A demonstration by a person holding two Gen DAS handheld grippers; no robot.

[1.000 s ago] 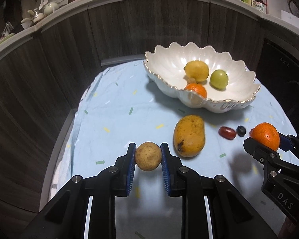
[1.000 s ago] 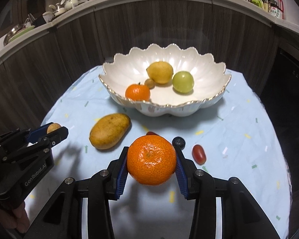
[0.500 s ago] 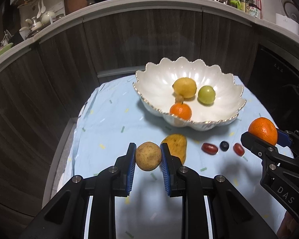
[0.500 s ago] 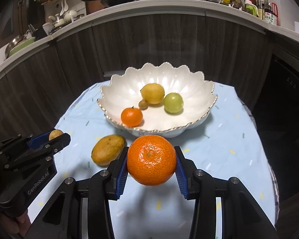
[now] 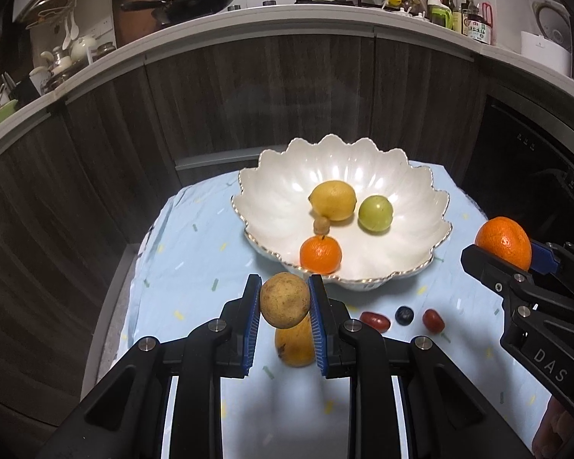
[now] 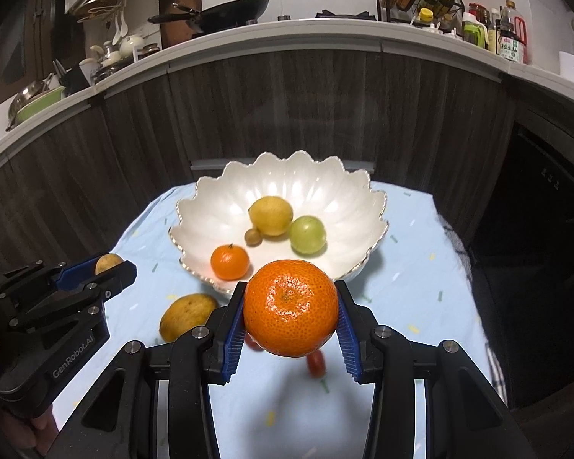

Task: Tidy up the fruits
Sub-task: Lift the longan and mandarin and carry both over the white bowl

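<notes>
My left gripper (image 5: 284,303) is shut on a round brown fruit (image 5: 284,300), held above the table in front of the white scalloped bowl (image 5: 271,206). My right gripper (image 6: 291,315) is shut on a large orange (image 6: 291,308), raised just short of the bowl's (image 6: 206,210) near rim. The bowl holds a lemon (image 5: 333,199), a green fruit (image 5: 375,213), a small mandarin (image 5: 320,254) and a tiny brown fruit (image 5: 321,225). A mango (image 6: 187,315) lies on the cloth below my left gripper.
Two red cherry tomatoes (image 5: 375,320) (image 5: 433,320) and a blueberry (image 5: 404,314) lie on the light blue tablecloth (image 5: 195,252) in front of the bowl. Dark cabinet fronts (image 5: 287,107) curve behind the table. A counter with pans and bottles runs above.
Both grippers have risen with their fruit and moved toward the bowl. The table and bowl now look farther below.
</notes>
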